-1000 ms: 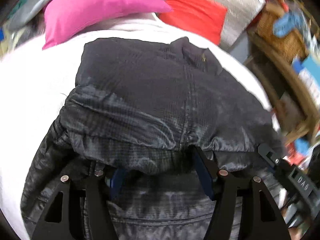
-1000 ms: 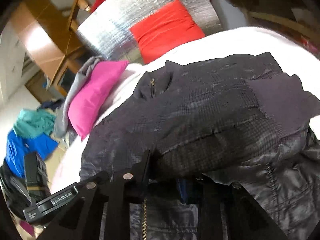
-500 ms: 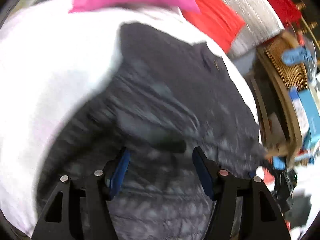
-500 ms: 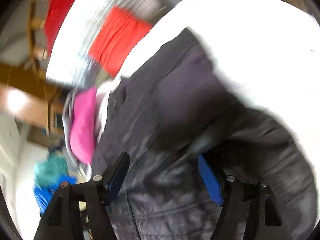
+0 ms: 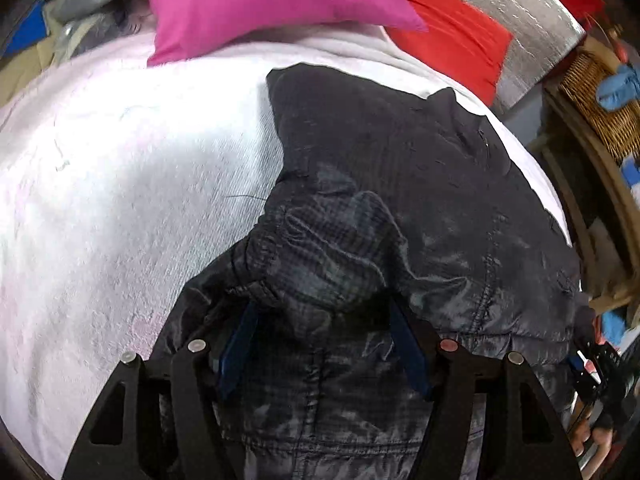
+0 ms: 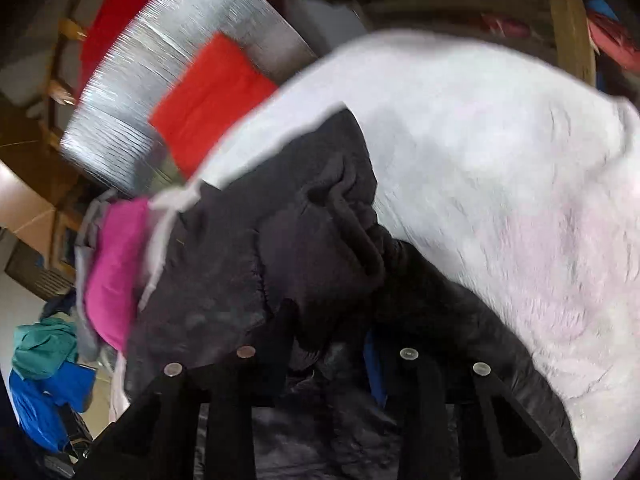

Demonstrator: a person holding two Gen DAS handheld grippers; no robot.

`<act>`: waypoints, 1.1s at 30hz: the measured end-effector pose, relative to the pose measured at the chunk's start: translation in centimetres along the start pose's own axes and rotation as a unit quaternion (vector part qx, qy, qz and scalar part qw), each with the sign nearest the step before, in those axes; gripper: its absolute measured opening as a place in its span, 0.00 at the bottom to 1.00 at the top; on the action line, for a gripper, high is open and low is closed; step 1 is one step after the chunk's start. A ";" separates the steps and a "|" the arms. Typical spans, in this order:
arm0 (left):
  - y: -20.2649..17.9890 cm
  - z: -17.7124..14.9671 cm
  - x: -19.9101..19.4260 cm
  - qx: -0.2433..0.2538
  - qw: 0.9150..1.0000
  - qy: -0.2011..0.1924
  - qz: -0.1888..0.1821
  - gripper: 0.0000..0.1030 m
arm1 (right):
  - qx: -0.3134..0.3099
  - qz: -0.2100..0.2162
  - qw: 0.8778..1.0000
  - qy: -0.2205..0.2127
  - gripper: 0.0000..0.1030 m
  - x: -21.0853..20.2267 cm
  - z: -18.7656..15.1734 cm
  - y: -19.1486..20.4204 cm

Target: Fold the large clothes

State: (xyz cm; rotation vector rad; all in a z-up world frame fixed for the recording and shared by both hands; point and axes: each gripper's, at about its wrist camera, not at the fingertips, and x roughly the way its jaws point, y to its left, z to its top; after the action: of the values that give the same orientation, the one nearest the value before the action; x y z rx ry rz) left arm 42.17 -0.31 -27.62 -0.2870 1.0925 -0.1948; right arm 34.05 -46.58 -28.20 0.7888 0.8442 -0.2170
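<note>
Both grippers at the near edge of the dark jacket, mid-fold, on the white blanket.

Left gripper: jaws stand fairly wide with a bunched cuffed fold of the jacket between the blue pads; whether they press it I cannot tell. Right gripper: jaws closing on a gathered wad of the same fabric, with cloth between them; view blurred, firm contact unclear. Judgement: each takes a side of the near edge so the jacket can be carried over itself evenly. The jacket lies partly doubled over, its collar toward the far side. Beyond it: pink pillow, red cushion, silver padded panel.
</note>
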 end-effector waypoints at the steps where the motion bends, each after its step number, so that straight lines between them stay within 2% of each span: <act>1: -0.1 -0.1 -0.2 0.002 1.000 -0.001 -0.002 0.65 | 0.002 0.005 1.000 -0.001 0.33 -0.3 0.1 0.0; 4: -0.8 -0.8 -0.4 0.016 1.000 0.001 0.004 0.65 | 0.013 0.019 1.000 0.002 0.42 -1.4 0.3 0.1; 6: -1.3 -1.7 -1.2 0.040 0.999 -0.006 0.010 0.65 | 0.003 0.026 1.000 0.005 0.67 -2.6 -0.3 0.1; 7: -1.5 -2.3 -1.7 0.052 0.998 -0.012 0.014 0.65 | -0.009 0.028 1.000 0.007 0.68 -3.0 -0.6 0.4; 10: -3.3 -3.9 -3.0 0.099 0.994 -0.037 0.029 0.65 | -0.048 0.024 0.999 0.009 0.68 -4.0 -1.8 1.0; 12: -4.1 -5.4 -4.7 0.122 0.989 -0.068 0.040 0.65 | -0.062 0.031 0.998 0.003 0.68 -5.1 -2.4 1.2; 19: -5.3 -9.1 -8.8 0.172 0.974 -0.132 0.060 0.65 | -0.066 0.064 0.995 -0.024 0.68 -8.2 -3.5 1.6; 25: -5.7 -9.0 -9.9 0.183 0.969 -0.154 0.064 0.65 | -0.065 0.084 0.994 -0.020 0.68 -7.3 -3.8 3.2; 33: -5.5 -8.6 -9.9 0.180 0.970 -0.146 0.073 0.65 | -0.082 0.106 0.991 -0.002 0.68 -5.2 -4.2 6.0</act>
State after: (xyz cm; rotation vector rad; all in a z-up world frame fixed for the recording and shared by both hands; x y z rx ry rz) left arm 29.98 -3.73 -21.14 0.0900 0.7645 -0.2085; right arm 30.96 -40.12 -22.86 0.7178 0.7576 0.0389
